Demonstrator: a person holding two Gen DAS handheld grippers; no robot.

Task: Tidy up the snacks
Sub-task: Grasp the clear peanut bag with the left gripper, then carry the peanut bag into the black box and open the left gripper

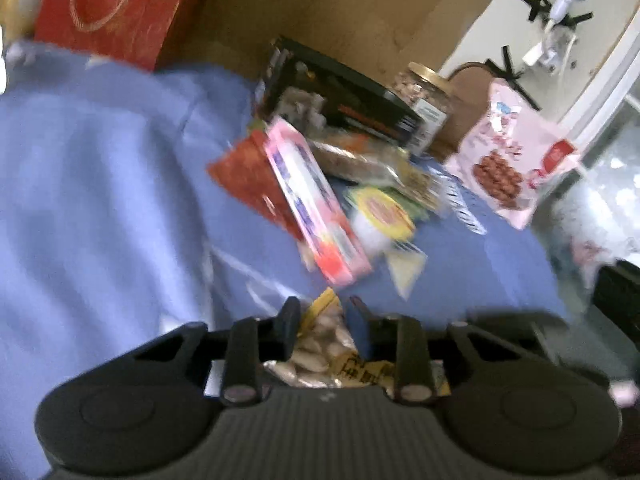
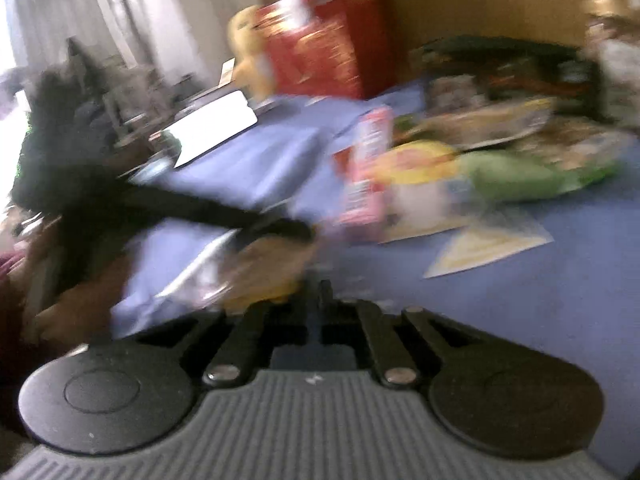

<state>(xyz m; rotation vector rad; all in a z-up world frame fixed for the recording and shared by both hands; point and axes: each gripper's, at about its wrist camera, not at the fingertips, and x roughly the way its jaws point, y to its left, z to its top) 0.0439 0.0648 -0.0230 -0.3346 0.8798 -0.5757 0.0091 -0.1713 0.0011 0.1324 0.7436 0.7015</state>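
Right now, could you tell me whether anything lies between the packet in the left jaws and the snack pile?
Nothing visible: only bare blue cloth separates the seed packet from the pink box at the front.

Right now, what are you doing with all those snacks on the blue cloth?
A person is sorting snacks with a gripper in each hand. The left gripper has a packet of pale seeds between its fingers. The right gripper is shut with nothing in it. The other snacks sit in a pile on the blue cloth, among them a pink box and a gold-lidded jar.
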